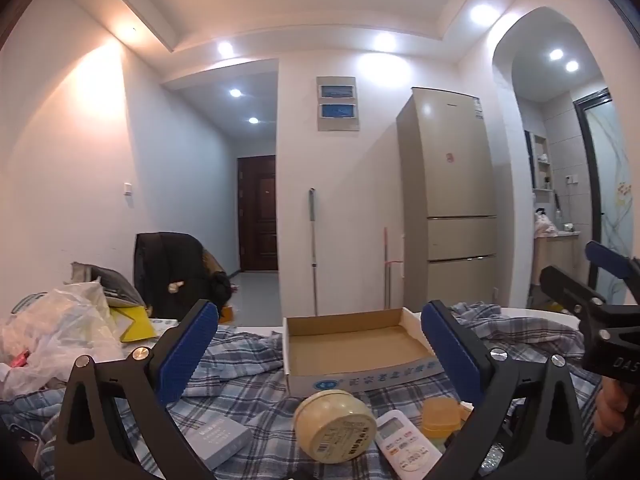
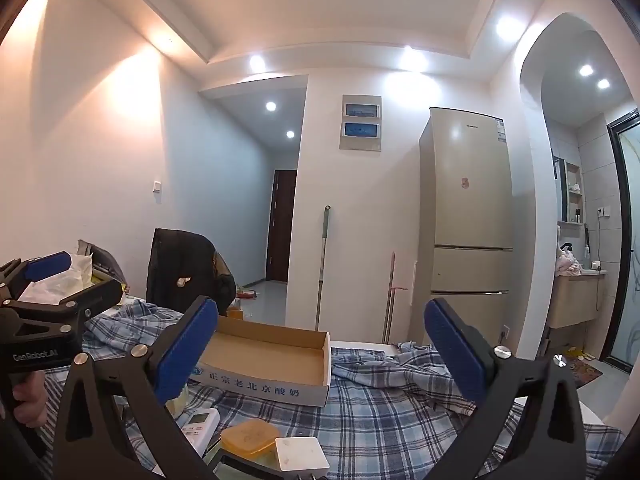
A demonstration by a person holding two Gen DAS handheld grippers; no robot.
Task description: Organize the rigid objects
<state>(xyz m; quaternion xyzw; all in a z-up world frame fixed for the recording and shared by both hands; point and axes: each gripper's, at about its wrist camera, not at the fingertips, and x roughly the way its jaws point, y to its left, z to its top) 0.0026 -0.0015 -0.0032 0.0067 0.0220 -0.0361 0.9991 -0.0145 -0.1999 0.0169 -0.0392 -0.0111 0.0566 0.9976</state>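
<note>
**Cardboard box and small objects on a plaid cloth**

Cardboard box (image 1: 352, 346), shallow and open-topped, lies flat on the plaid cloth (image 1: 240, 384); its long axis runs left to right across the left wrist view, with the printed side wall facing the cameras. Just in front of the box, a round cream tin (image 1: 335, 426) is tipped so that its labelled flat face points toward the camera. Beside the tin, to its right, lies a white remote control (image 1: 404, 444), its long axis slanting away from the box, and next to that an orange lidded container (image 1: 440, 416). A grey booklet (image 1: 219, 442) lies flat in front of the box, to the left. A white square block (image 2: 299, 453) sits touching the orange container. The left gripper (image 1: 320, 340) and right gripper (image 2: 320, 338) are both spread wide, holding nothing, above these objects.
</note>
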